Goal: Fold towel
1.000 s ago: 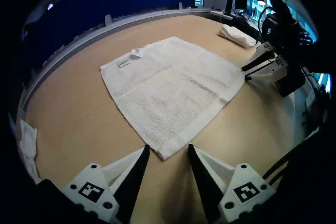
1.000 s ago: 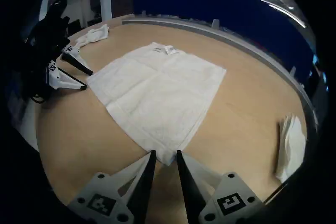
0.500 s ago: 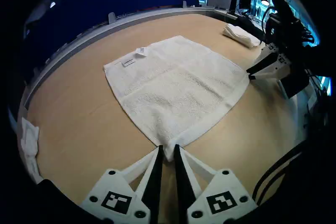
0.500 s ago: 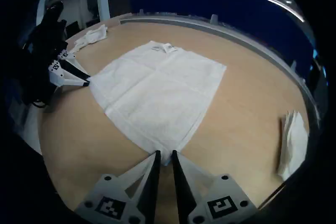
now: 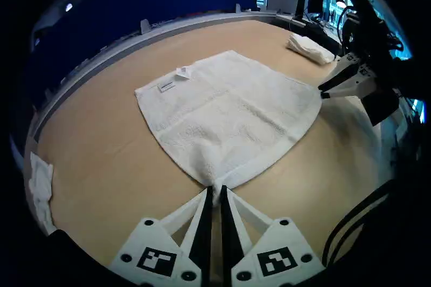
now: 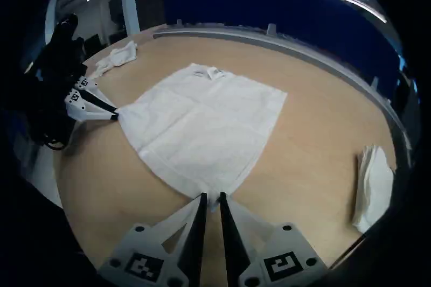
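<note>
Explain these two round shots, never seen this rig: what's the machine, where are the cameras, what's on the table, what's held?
No robot arm here: a person holds a two-finger tool in each hand. Each round picture comes from a fisheye camera riding on one tool, looking along its fingers. The left hand-held gripper and the right hand-held gripper are each pinched shut on neighbouring corners of a white towel spread on a wooden table. Each view also catches the other hand-held gripper farther off. A folded white cloth lies near the table's edge.
</note>
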Action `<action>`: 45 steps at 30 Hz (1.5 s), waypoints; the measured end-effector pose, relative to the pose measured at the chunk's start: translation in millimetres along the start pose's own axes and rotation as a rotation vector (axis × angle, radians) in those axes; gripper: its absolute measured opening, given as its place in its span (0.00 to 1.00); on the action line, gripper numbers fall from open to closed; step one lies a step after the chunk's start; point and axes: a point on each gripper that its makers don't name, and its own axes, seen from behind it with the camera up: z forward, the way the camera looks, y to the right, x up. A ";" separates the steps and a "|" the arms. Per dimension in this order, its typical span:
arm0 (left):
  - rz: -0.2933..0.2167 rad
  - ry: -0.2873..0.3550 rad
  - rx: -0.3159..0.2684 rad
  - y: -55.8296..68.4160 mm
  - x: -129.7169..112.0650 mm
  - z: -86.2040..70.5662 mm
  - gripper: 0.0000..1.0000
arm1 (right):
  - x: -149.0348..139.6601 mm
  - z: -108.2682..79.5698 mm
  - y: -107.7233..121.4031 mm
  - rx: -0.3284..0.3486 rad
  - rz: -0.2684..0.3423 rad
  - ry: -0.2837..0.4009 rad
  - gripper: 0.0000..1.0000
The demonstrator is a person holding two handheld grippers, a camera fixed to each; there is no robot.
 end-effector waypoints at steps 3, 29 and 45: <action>-0.017 0.013 0.003 -1.4 8.0 -6.2 0.10 | 9.6 -4.8 0.1 0.002 0.000 0.016 0.18; -0.077 0.045 -0.002 3.3 32.9 -37.1 0.10 | 59.8 -41.6 -4.7 0.024 0.014 0.091 0.16; -0.148 0.001 -0.042 25.8 35.9 -76.7 0.10 | 67.0 -79.5 -10.5 0.019 0.015 0.088 0.16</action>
